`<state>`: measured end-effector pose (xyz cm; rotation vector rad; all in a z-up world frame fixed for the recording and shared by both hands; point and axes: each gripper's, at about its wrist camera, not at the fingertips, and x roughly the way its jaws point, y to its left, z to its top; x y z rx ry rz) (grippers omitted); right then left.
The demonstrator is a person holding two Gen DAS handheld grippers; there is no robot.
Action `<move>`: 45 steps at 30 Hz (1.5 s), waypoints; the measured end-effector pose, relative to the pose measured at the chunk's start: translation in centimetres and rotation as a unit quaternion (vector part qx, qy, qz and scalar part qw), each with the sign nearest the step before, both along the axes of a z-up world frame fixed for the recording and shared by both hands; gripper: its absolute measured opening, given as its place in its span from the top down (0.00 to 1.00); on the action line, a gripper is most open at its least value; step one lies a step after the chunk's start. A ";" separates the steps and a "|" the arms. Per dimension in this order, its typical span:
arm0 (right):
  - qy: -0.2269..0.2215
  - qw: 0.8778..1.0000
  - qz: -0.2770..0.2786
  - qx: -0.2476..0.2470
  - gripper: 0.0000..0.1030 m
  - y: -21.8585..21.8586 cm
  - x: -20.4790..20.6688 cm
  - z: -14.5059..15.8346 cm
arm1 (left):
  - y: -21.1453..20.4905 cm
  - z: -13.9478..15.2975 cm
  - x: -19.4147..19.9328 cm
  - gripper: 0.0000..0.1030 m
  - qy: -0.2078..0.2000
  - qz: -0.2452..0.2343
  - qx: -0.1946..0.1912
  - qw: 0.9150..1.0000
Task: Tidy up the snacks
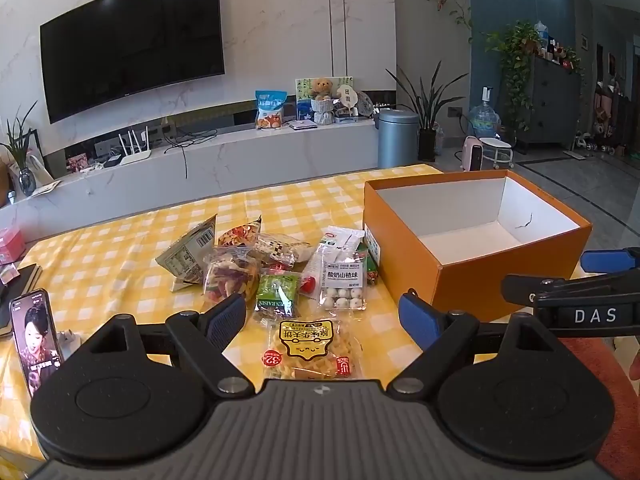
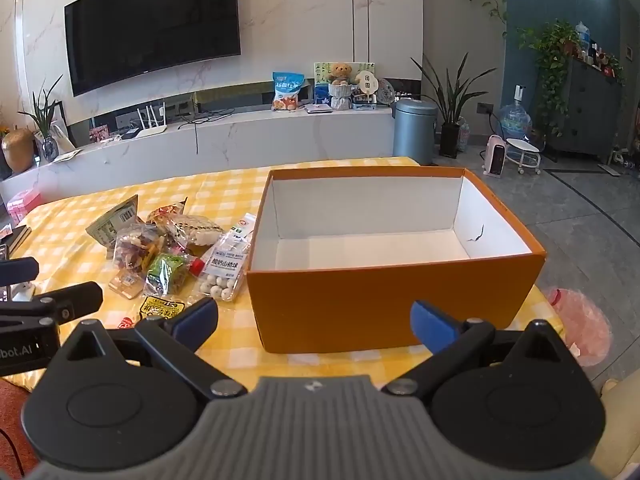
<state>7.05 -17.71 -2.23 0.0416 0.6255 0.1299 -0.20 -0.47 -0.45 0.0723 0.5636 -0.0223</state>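
Hand-held gripper [image 1: 580,276] lettered "DAS"

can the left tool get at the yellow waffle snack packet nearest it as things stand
Probably yes. The left tool is open and empty, and the yellow packet lies flat on the checked tablecloth just ahead, clear of the snack pile.

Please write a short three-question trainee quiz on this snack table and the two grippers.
1. True or false: the orange cardboard box with the white inside already holds snacks.
2. Which packet lies nearest the left gripper? A) yellow-labelled clear cracker packet B) clear packet of white balls C) green raisin packet
3. Fill in: the right gripper faces the box with its jaws ____.

Key: 1 false; 2 A; 3 open.
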 end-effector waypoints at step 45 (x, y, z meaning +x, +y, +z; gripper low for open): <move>0.000 1.000 0.016 -0.021 0.03 1.3 -0.2 -0.3 | -0.2 -0.1 -0.4 0.02 0.014 -0.006 -0.014 1.000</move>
